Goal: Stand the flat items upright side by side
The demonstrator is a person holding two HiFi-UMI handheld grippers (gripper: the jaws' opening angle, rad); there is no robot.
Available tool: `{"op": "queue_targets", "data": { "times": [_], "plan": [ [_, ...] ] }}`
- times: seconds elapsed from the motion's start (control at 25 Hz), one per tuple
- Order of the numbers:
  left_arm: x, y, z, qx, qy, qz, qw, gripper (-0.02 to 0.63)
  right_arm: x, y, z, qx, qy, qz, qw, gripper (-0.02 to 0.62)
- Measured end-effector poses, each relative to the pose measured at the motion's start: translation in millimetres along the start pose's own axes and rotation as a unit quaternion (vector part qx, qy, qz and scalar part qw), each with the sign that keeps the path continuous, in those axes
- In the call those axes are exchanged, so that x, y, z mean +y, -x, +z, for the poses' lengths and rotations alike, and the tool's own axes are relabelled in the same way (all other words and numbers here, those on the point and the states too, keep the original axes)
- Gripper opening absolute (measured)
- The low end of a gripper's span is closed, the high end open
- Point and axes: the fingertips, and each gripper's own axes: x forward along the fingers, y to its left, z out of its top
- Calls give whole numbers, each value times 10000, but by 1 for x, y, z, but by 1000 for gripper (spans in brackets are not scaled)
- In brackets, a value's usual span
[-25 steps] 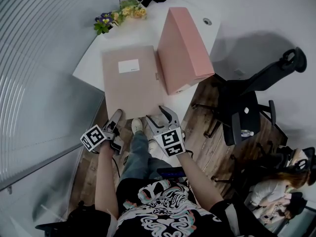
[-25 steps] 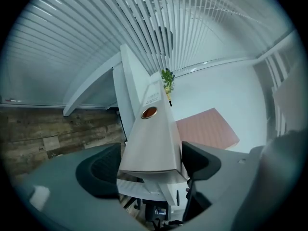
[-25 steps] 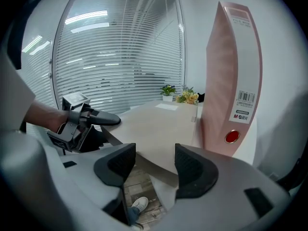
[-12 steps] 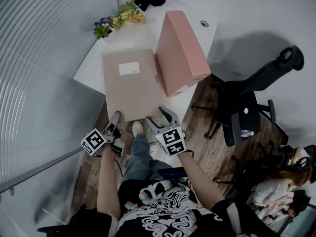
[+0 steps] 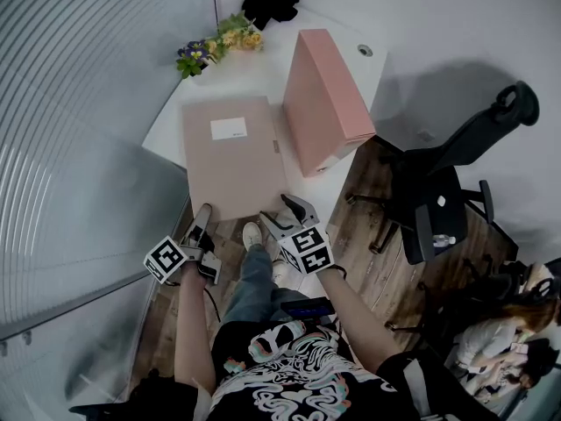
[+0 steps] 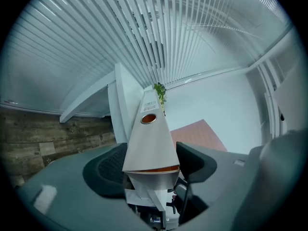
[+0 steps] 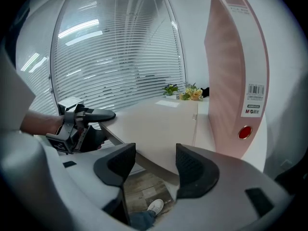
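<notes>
Since the flat file (image 5: 230, 156) lies on the table (image 5: 250, 64) with its long axis running away from the person, its near short end, the spine, sticks out over the table edge toward both grippers. Of the two, the left gripper (image 6: 151, 160) is the nearer: it is at the near left corner, with the spine and its finger hole between the jaws. Those jaws have just been closing, and their pads look pressed on the file's top and bottom faces. That gripper points almost level and is rolled, so that one jaw is above the file and one beneath.

Just off the near right part of that end sits the right gripper (image 7: 155, 160), tilted down, its jaws apart and empty; only floor and a shoe show between them. Its jaws stand side by side, so it would probably have to roll before it could take the flat end.

Beside the flat file, on its right, the pink file (image 5: 329, 95) stands upright with a narrow gap between them. Raising the file likely means tipping it up onto an edge next to the pink one
</notes>
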Motion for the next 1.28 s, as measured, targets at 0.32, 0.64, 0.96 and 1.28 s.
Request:
{"op": "queue_targets", "data": {
  "times": [0.32,0.64,0.96,1.28],
  "plan": [
    [-21,10,19,-141,-150,-84,9998,291,7,-3,5,-8,-593,169,9981,253],
    [-46,8,28,-156,-341,-336,9987,284,4,-2,7,39,-1097,260,9936,255],
    [-61,19,25,-183,-451,-201,9986,282,3,4,6,19,-1652,320,9857,257],
    [-78,18,21,-180,-593,-265,9977,284,-4,9,6,22,-1733,235,9846,261]
  ]
}}
